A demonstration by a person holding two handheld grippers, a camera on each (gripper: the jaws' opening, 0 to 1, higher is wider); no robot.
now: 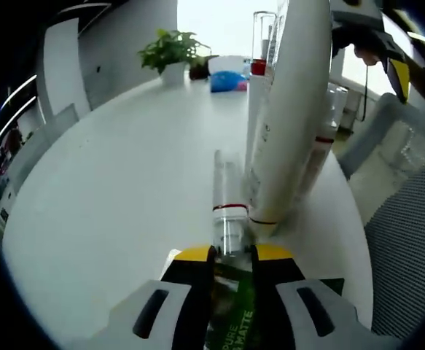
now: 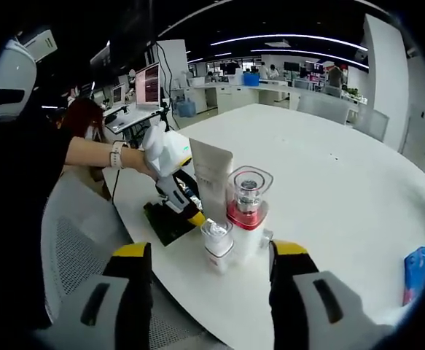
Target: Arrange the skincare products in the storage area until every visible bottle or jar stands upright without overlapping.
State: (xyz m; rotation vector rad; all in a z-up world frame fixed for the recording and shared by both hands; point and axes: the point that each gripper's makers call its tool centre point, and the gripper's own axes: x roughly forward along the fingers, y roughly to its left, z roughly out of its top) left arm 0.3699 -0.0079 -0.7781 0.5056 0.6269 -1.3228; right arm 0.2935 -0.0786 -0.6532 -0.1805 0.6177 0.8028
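Observation:
My left gripper (image 1: 232,257) has its jaws close together on the foot of a small clear-capped bottle (image 1: 229,208) with a red band. The bottle stands upright over a flat dark green packet (image 1: 230,321). Right behind it rises a tall white tube (image 1: 292,109), with a red-collared pump bottle (image 1: 258,69) further back. From the right gripper view, the same white tube (image 2: 213,171), pump bottle (image 2: 247,204) and small bottle (image 2: 218,246) stand clustered near the table edge. A person's hand holds the left gripper (image 2: 196,217) over the green packet (image 2: 161,219). My right gripper (image 2: 211,255) hangs open, short of the cluster.
The round white table (image 1: 125,182) stretches away. At its far side are a potted plant (image 1: 170,52) and a blue pouch (image 1: 225,80), the pouch (image 2: 416,273) also lying at the right. Mesh chairs (image 1: 409,240) stand by the table edge. A person (image 2: 22,189) is at the left.

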